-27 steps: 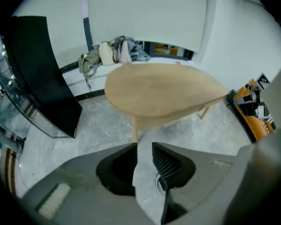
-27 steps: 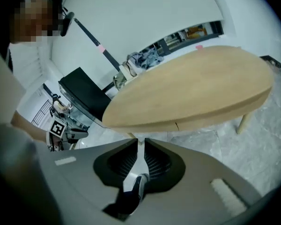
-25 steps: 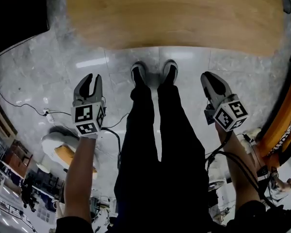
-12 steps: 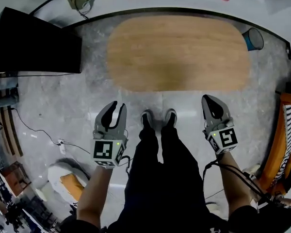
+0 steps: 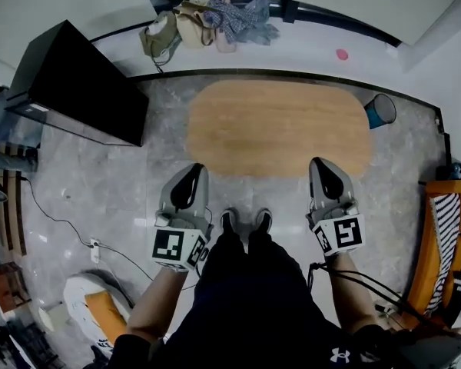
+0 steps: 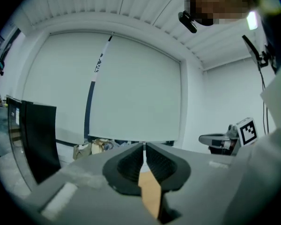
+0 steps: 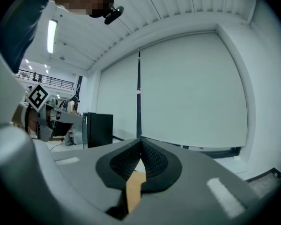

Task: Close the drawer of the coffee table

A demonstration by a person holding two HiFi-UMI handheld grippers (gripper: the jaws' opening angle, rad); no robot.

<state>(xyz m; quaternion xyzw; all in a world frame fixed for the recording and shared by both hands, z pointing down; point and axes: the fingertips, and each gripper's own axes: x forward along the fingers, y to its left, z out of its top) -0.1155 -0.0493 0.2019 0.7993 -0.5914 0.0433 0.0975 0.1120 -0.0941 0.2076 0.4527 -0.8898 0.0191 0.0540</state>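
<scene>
The coffee table (image 5: 280,127) is a long oval wooden top on the grey floor, just ahead of the person's shoes (image 5: 244,221). No drawer shows from above. My left gripper (image 5: 194,167) is held up level over the table's near left edge. Its jaws are closing and have all but met, with nothing between them. My right gripper (image 5: 320,162) hangs over the near right edge, shut and empty. In the left gripper view the gripper (image 6: 144,145) faces a white wall, with a strip of table (image 6: 151,191) below. The right gripper view shows the right gripper (image 7: 140,139) the same way.
A black cabinet (image 5: 77,87) stands left of the table. Bags and clothes (image 5: 207,18) lie by the far wall. A blue bin (image 5: 380,110) sits at the table's right end. An orange seat (image 5: 438,237) is at the right; a cable (image 5: 69,225) runs across the floor at the left.
Both grippers have risen and tipped from pointing down to near level. The left jaws have gone from wide apart to nearly together. The head view now takes in the whole table.
</scene>
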